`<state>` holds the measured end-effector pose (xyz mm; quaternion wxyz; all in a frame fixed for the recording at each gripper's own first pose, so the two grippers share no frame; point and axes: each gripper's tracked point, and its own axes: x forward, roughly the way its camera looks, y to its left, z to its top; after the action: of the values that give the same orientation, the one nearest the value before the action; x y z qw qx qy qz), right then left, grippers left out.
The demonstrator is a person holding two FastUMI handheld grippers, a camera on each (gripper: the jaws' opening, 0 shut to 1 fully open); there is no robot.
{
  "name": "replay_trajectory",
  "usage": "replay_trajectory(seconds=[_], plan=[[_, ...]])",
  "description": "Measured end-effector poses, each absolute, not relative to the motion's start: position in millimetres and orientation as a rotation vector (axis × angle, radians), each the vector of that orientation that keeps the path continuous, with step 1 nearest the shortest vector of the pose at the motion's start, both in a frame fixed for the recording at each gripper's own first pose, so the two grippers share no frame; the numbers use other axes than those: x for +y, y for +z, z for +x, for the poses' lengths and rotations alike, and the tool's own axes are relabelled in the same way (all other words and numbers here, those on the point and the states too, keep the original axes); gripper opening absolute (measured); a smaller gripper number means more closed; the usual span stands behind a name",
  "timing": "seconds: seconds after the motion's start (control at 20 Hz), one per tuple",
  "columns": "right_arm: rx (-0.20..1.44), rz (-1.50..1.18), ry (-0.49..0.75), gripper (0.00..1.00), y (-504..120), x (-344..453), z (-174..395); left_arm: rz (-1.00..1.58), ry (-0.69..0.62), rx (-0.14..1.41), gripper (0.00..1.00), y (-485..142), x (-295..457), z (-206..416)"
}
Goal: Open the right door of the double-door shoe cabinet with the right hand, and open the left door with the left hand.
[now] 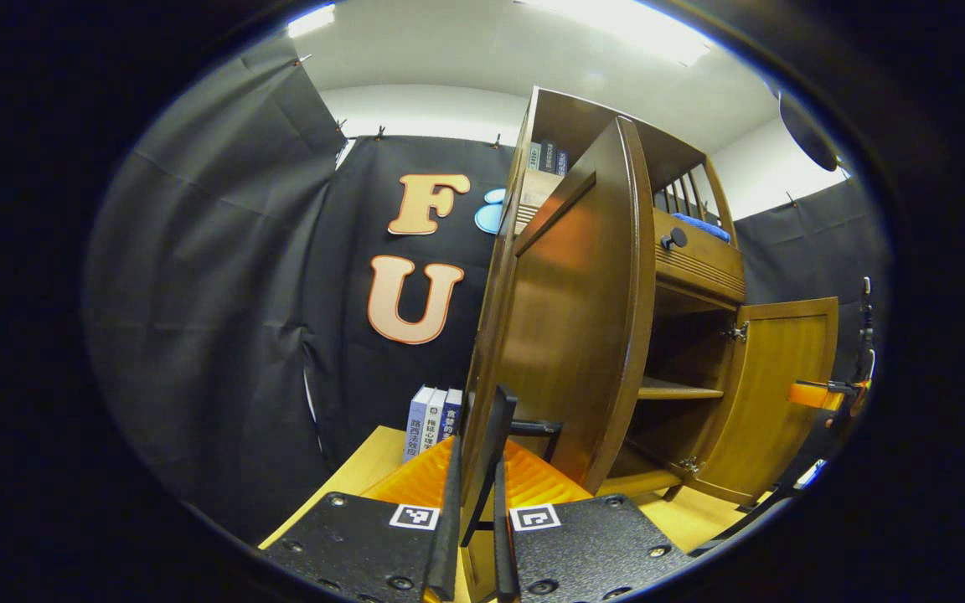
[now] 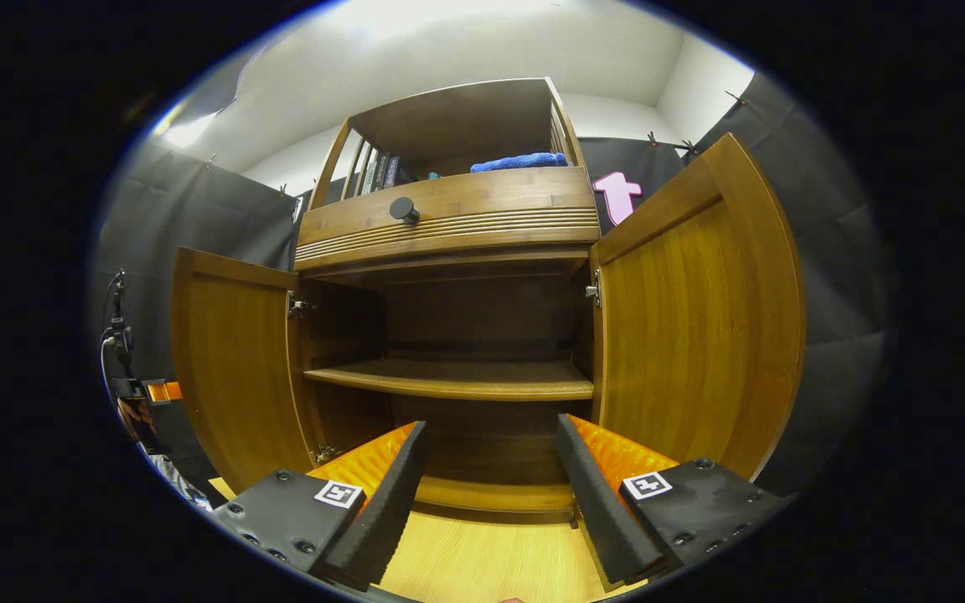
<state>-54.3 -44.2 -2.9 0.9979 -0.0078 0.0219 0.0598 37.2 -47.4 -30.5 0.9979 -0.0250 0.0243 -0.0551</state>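
step: both doors swung out, task near done | left tongs clamped on left door handle | right tongs wide | next: release handle

Tongs spread wide at six o'clock, gripping nothing. Shoe cabinet ahead: left door swung to nine o'clock, right door to three.

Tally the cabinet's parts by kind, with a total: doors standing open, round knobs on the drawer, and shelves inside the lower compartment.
Open doors: 2, left door and right door
Round drawer knobs: 1, knob
Inner shelves: 1, shelf
Total: 4
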Motion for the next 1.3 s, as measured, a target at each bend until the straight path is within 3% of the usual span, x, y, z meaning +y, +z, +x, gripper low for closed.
replay_trajectory(seconds=[0.25, 0.35, 0.55, 0.75, 0.8, 0.85, 0.9, 1.0, 1.05, 1.1, 1.3], plan=[[0.05, -0.02, 0.144, 0.98, 0, -32, -45, -0.021, -0.15, 0.079, 0.18, -31, -48, 33], [0.051, -0.026, 0.157, 0.98, -1, -30, -45, 0.051, -0.146, 0.089, 0.25, -31, -32, 25], [0.054, -0.024, 0.179, 0.98, -4, -25, -38, 0.057, -0.094, 0.069, 0.06, -21, -31, 23], [0.064, -0.027, 0.206, 0.98, -9, -22, -33, 0.127, -0.022, 0.066, 0.06, -12, -24, 16], [0.064, -0.026, 0.215, 0.89, -10, -21, -32, 0.138, 0.008, 0.057, 0.06, -7, -21, 17], [0.066, -0.024, 0.224, 0.98, -12, -20, -32, 0.132, 0.008, 0.055, 0.01, -5, -26, 18], [0.067, -0.021, 0.233, 0.98, -13, -19, -31, 0.119, -0.005, 0.042, 0.1, -3, -37, 19], [0.068, -0.02, 0.25, 0.98, -16, -17, -28, 0.111, -0.045, -0.004, 0.1, 4, -58, 27], [0.068, -0.021, 0.255, 0.89, -17, -17, -26, 0.113, -0.048, -0.016, 0.1, 4, -64, 34], [0.069, -0.022, 0.259, 0.98, -19, -19, -26, 0.106, -0.054, -0.019, 0.1, 4, -68, 36], [0.089, -0.035, 0.238, 0.97, -35, -29, -24, 0.032, -0.029, -0.017, 0.1, -6, -86, 47]])
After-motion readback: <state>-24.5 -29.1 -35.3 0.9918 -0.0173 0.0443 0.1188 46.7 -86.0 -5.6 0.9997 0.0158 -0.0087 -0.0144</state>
